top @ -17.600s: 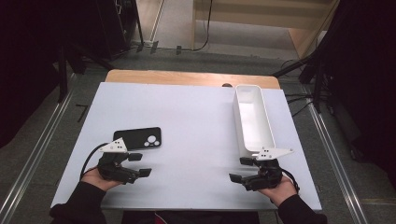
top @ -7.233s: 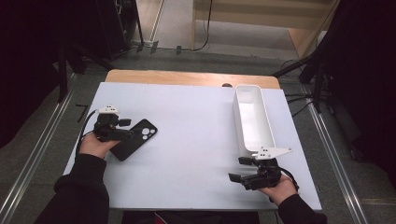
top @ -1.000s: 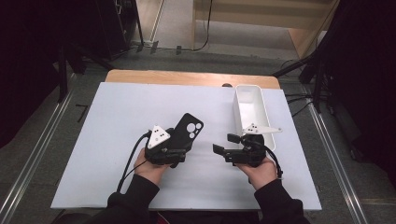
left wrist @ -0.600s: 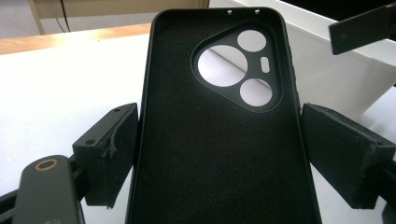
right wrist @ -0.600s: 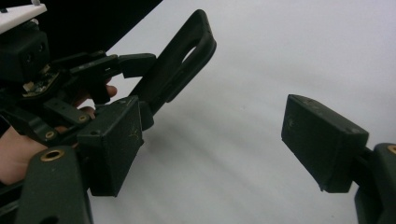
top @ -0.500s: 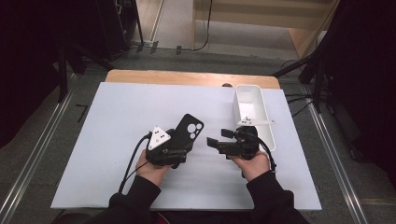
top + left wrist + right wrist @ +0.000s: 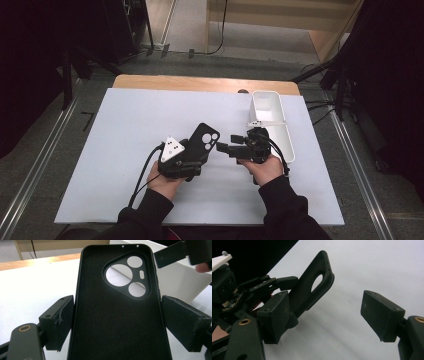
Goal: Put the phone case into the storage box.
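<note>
Mid-table, left gripper (image 7: 196, 161) clamped on phone case (image 7: 204, 143); right gripper (image 7: 223, 148), jaws apart, seemingly nearer than before.

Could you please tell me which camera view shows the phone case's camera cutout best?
The left gripper view: the phone case faces it, its cutout unobstructed. The right gripper view catches the case nearly edge-on; the high view shows it small.

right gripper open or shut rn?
Open. In the right gripper view the right gripper has its jaws set wide apart, with bare table between them; the phone case sits beside the left one, ungripped.
</note>
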Available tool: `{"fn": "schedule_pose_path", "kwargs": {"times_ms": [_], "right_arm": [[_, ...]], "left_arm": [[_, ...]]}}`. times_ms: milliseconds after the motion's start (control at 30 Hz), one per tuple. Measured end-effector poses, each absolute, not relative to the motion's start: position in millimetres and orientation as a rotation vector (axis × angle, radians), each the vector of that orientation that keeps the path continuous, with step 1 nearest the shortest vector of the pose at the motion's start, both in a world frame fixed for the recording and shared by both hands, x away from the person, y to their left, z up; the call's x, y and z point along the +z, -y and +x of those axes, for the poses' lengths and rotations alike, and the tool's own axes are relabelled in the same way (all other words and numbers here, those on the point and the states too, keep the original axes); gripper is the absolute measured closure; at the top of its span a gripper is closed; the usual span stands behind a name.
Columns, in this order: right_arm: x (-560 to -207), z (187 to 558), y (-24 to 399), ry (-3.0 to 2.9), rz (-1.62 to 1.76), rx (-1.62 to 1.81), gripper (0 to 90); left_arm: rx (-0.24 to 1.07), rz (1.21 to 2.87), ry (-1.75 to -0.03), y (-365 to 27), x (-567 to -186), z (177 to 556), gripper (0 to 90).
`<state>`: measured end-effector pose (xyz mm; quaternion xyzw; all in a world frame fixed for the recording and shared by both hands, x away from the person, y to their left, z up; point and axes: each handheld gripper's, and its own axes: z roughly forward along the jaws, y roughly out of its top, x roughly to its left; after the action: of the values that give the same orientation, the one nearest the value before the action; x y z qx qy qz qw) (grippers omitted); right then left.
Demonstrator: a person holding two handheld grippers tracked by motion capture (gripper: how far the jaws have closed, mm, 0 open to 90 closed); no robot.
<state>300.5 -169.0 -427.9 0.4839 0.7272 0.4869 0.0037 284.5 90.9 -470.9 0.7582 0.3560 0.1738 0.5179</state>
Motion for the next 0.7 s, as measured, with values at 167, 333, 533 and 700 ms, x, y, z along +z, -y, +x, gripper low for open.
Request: {"fn": "schedule_pose_path", "kwargs": {"times_ms": [167,333,533,700], "right_arm": [[-427.4,307.1,167.4,-2.286,1.538,1.528,23.0],[-426.9,314.6,166.9,-2.278,1.588,1.550,25.5],[-430.6,321.0,161.2,-2.304,1.613,1.549,28.5],[-431.1,325.1,159.3,-2.309,1.635,1.554,31.4]], "left_arm": [[0.427,1.818,-0.849,-90.2,-470.9,283.8,13.9],[0.430,1.820,-0.845,-88.8,-470.9,281.9,13.9],[0.425,1.827,-0.840,-87.9,-470.3,281.2,13.9],[0.423,1.830,-0.839,-86.3,-470.4,280.8,13.9]]}}
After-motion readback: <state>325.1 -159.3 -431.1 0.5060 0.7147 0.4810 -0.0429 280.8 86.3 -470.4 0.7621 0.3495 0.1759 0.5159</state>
